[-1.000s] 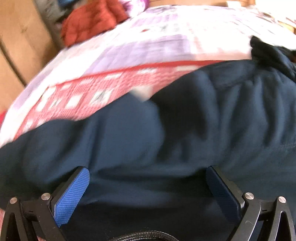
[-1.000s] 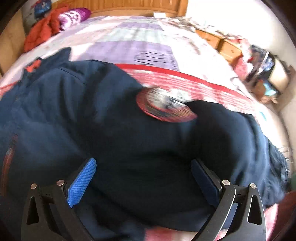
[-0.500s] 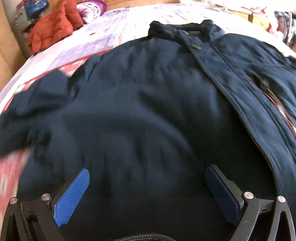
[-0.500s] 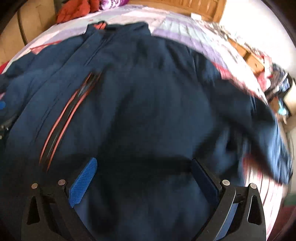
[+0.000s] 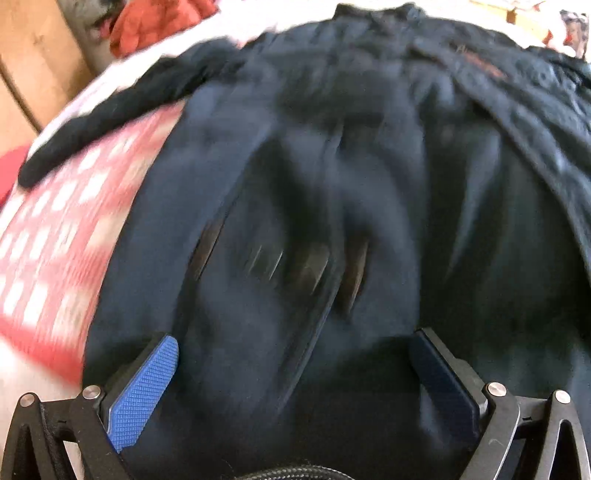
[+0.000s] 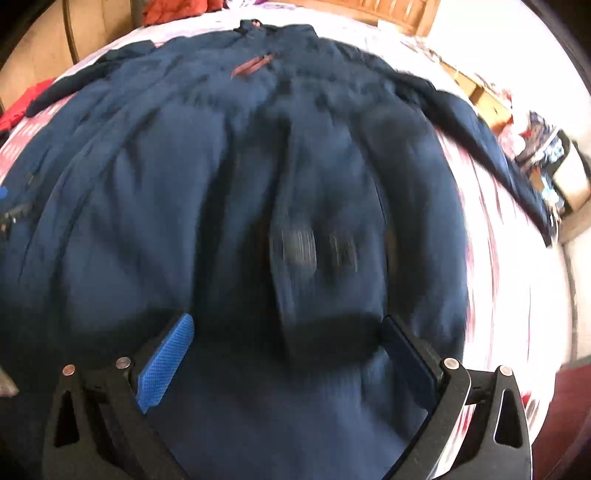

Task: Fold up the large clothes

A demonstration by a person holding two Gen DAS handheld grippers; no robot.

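Left claw (image 5: 293, 354): jaws spread wide, gripping nothing. Right claw (image 6: 288, 343): same condition. Navy jacket (image 6: 207, 184) lies spread on the bed (image 5: 55, 229), directly ahead of and beneath both claws, collar at the far end. Frames blurred.

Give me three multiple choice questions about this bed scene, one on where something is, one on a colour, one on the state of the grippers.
1. Where is the orange-red garment?
A. at the far head of the bed
B. between the right gripper's fingers
C. on top of the jacket

2. What colour is the jacket?
A. grey
B. navy blue
C. green

3. How do the left gripper and right gripper stand?
A. both shut
B. one shut
C. both open

Answers: 1 A, it lies beyond the jacket's collar. 2 B, dark blue cloth fills both views. 3 C, each pair of blue pads stands wide apart over the jacket.
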